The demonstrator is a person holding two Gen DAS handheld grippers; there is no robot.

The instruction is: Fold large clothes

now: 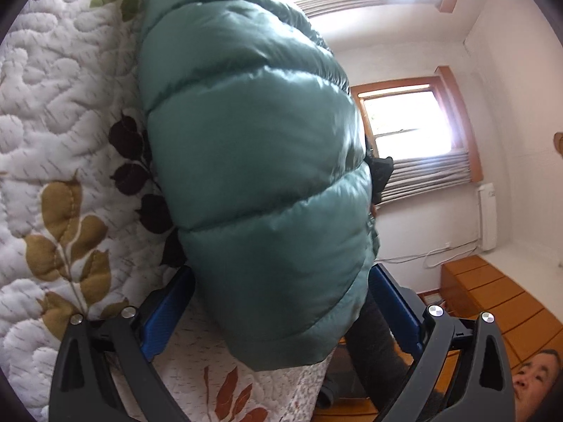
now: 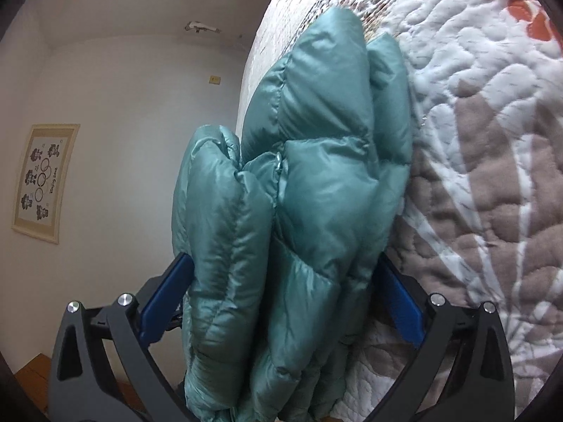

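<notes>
A puffy teal down jacket [image 1: 253, 161] lies bunched on a quilted bedspread [image 1: 59, 112] with a leaf print. My left gripper [image 1: 281, 272] is open, its blue pads [image 1: 165, 316] straddling one thick end of the jacket. In the right wrist view the jacket [image 2: 316, 190] shows as several stacked folds with a zipper seam, resting against the bedspread [image 2: 485, 161]. My right gripper [image 2: 285, 260] is open too, and the folded layers fill the wide gap between its blue pads [image 2: 401, 302]. I cannot tell whether the pads press on the fabric.
The bed's edge runs beside the jacket in both views. Beyond it are a wooden floor [image 1: 492, 299], two windows [image 1: 408, 126], a white wall with a framed picture [image 2: 42, 183], and part of a person [image 1: 535, 379] at the lower right.
</notes>
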